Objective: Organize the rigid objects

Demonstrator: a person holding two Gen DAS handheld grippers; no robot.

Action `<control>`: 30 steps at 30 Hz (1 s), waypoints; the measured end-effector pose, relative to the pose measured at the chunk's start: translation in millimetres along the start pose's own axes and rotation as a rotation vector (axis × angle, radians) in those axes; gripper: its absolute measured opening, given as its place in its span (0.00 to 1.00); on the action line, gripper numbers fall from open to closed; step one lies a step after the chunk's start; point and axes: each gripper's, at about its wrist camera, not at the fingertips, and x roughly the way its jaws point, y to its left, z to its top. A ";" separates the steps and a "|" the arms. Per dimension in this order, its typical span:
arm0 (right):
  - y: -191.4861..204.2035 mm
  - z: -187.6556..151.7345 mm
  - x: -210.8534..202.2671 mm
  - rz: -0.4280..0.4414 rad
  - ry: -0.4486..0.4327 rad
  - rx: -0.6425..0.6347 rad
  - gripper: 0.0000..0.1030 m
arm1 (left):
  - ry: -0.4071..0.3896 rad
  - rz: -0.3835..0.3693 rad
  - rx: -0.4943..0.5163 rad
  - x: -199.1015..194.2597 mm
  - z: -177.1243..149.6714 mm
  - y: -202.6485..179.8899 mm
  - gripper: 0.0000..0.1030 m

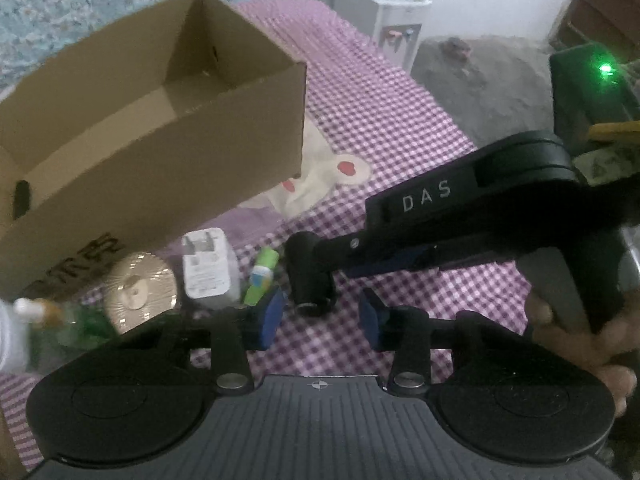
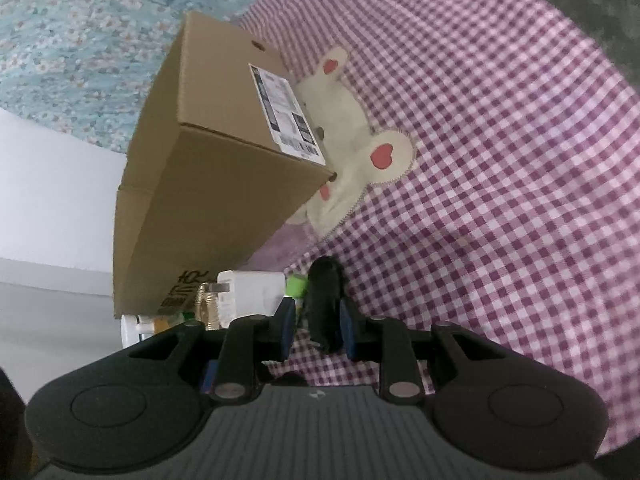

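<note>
Right gripper [image 2: 314, 330] has its jaws clamped on a black cylinder [image 2: 326, 300], held lengthwise between the pads at lower centre. Up and to the left sits the open cardboard box [image 1: 160, 120] on the checked bedspread [image 1: 380, 112]. Left gripper [image 1: 320, 322] hangs part-open and empty, the white charger [image 1: 206, 268] and green tube [image 1: 262, 274] lying just left of its jaws.

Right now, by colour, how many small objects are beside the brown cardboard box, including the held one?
White: 1 (square plastic charger plug)
Green: 1 (small plastic tube)
Silver: 1 (round ribbed metal disc)
Black: 1 (short cylinder, in right gripper)
Total: 4; blurred items at left edge uncounted.
</note>
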 end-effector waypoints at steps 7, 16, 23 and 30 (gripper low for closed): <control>-12.8 2.2 22.5 0.039 0.033 0.032 0.24 | 0.044 0.006 -0.010 19.8 1.0 1.2 0.33; -23.8 8.6 31.7 0.133 0.058 0.079 0.21 | 0.074 0.016 -0.019 33.0 4.9 4.5 0.33; -14.6 4.5 33.4 0.116 0.038 0.040 0.18 | 0.073 0.037 -0.018 38.8 6.6 3.6 0.33; -10.2 -7.9 23.3 0.099 0.008 0.049 0.17 | 0.058 0.023 0.015 26.4 3.7 -8.8 0.33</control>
